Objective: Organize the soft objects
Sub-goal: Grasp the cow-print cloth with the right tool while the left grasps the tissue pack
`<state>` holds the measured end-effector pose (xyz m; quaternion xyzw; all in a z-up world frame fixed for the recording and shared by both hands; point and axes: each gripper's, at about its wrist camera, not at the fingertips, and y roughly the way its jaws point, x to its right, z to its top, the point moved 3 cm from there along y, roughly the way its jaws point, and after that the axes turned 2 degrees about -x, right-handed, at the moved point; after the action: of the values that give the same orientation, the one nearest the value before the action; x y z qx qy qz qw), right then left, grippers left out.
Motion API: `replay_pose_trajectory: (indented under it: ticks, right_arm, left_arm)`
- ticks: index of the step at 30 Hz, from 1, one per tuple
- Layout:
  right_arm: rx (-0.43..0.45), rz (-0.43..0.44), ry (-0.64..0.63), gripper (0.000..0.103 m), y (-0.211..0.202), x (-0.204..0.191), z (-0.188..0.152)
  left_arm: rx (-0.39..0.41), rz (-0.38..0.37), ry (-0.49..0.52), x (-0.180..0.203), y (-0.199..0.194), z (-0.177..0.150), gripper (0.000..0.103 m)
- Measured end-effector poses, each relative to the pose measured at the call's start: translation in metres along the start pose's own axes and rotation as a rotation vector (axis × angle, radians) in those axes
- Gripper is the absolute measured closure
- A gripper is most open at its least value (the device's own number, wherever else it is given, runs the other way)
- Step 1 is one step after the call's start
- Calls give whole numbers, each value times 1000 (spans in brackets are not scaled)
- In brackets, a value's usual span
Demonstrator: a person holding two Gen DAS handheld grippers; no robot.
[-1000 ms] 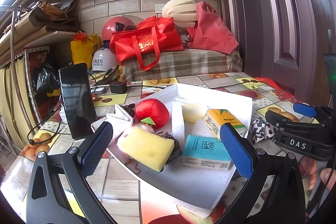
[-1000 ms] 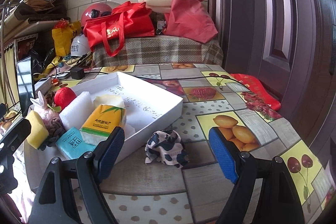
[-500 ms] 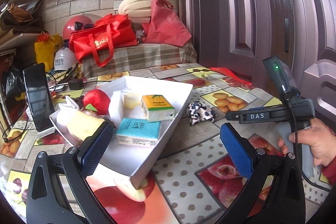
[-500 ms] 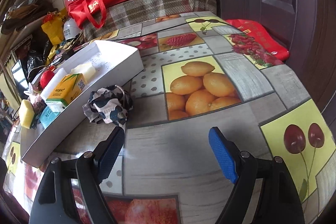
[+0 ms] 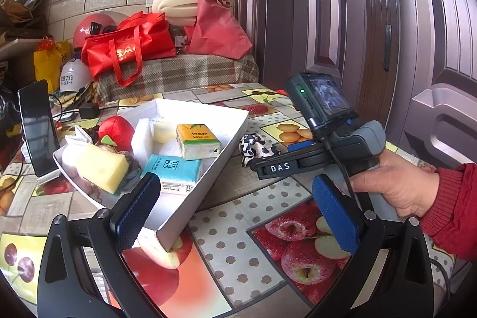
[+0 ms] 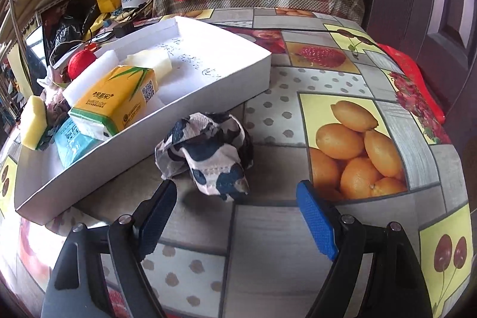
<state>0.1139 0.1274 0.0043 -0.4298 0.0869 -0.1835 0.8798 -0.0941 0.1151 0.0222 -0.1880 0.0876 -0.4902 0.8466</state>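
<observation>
A crumpled black-and-white spotted cloth [image 6: 208,151] lies on the table just outside the white box [image 6: 226,76]; it also shows in the left wrist view [image 5: 256,146]. The box [image 5: 208,184] holds a yellow sponge [image 5: 103,167], a red plush [image 5: 116,130], a yellow tissue pack [image 5: 198,140], a teal tissue pack [image 5: 174,173] and white foam. My right gripper [image 6: 237,216] is open and empty, just in front of the cloth. My left gripper [image 5: 235,216] is open and empty, near the box's front corner.
A phone [image 5: 37,127] stands left of the box. Red bags [image 5: 131,49] and helmets sit on a plaid-covered bench behind the table. A dark door [image 5: 357,20] is on the right. The fruit-patterned tablecloth [image 6: 342,139] lies bare to the right.
My right gripper has moved forward and left toward the spotted cloth, now close in front of it. My left gripper has swung right and back from over the box.
</observation>
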Motion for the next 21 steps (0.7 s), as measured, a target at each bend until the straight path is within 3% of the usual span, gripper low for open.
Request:
replay_pose_trajectory:
  ticks: [8,13,16,21]
  right_arm:
    - [-1,-37,-106,22,18,-22,20]
    - [-2,12,-107,40,22,-21,26]
    - [9,28,-97,56,20,-21,26]
    - [61,26,-73,66,10,-18,25]
  left_arm:
    - [-9,-3,-6,-1,1,-1,0]
    - [-12,-3,-4,-2,2,-2,0]
    - [-12,-3,-6,-1,3,-2,0]
    - [-10,-4,-7,-1,3,-2,0]
